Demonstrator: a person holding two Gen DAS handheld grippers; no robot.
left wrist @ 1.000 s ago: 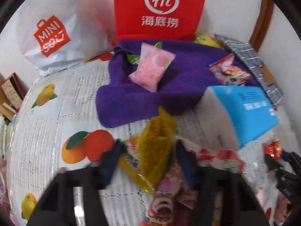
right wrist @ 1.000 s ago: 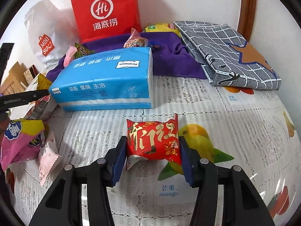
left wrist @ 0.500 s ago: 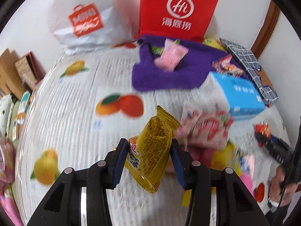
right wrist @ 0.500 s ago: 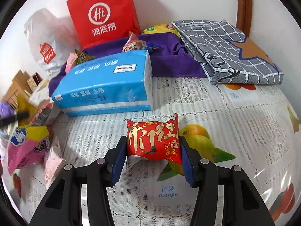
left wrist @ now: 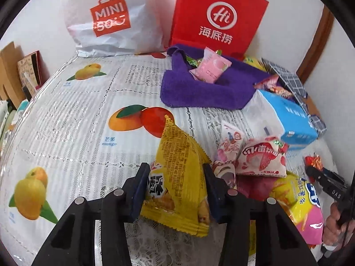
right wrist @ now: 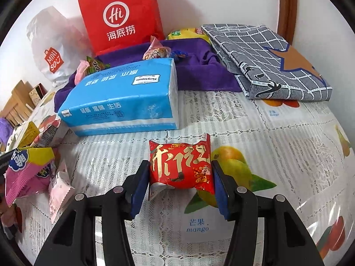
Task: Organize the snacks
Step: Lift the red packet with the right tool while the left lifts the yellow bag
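Left hand-held gripper [left wrist: 175, 190], pitched steeply down toward the tabletop [left wrist: 73, 115]: blue pads pinch a yellow snack packet [left wrist: 179, 177], which stands tilted with one corner pointing up and away. Right hand-held gripper [right wrist: 179, 184], same steep downward pitch: pads press both ends of a red snack packet [right wrist: 180, 166] lying crosswise, over a mango print on the fruit-patterned cloth. A little of the person's right hand [left wrist: 335, 226] shows at the left view's edge, wrapped round that gripper's handle. Just beside the yellow packet, to its right: a heap of pink and white snack packets [left wrist: 259, 159] and a pink-and-yellow chip bag [left wrist: 304, 201]. Beyond these: a blue tissue pack [right wrist: 124, 97], lying flat. Behind it: a purple towel [left wrist: 199, 88] carrying a pink sweet packet [left wrist: 210, 67] and other small wrappers; folded grey checked cloth [right wrist: 266, 59] alongside. Farthest, against the wall: a red paper bag [left wrist: 219, 15] and a white shopping bag [left wrist: 111, 17].
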